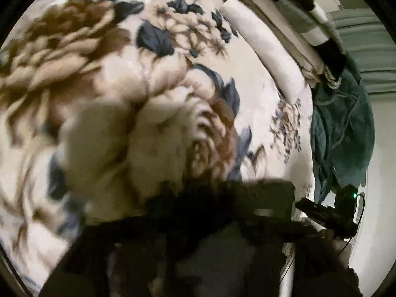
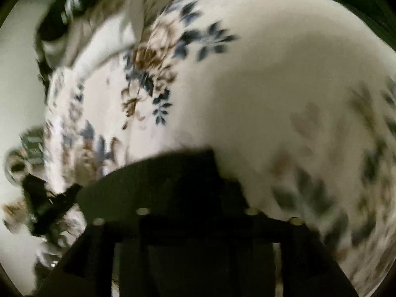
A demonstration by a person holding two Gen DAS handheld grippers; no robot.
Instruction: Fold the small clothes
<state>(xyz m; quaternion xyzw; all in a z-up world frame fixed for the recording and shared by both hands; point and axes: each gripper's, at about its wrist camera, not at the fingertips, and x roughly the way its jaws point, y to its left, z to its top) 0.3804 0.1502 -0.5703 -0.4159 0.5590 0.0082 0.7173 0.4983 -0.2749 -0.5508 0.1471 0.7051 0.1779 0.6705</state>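
A black garment [image 1: 217, 198] hangs across the front of my left gripper [image 1: 198, 212] and hides its fingers; the jaws seem shut on it, above a cream blanket [image 1: 173, 74] with brown and blue flowers. In the right wrist view a black cloth [image 2: 170, 180] drapes over my right gripper [image 2: 195, 198] and hides its fingers too; it seems shut on that cloth. The other gripper [image 2: 49, 205] shows small at the lower left of the right wrist view, and at the right edge of the left wrist view [image 1: 329, 215]. Both views are motion-blurred.
A pile of folded cream and striped cloth [image 1: 284, 29] lies at the blanket's far edge. A dark green garment [image 1: 344, 128] hangs at the right. A pale wall or floor [image 2: 17, 79] lies beyond the blanket's left edge.
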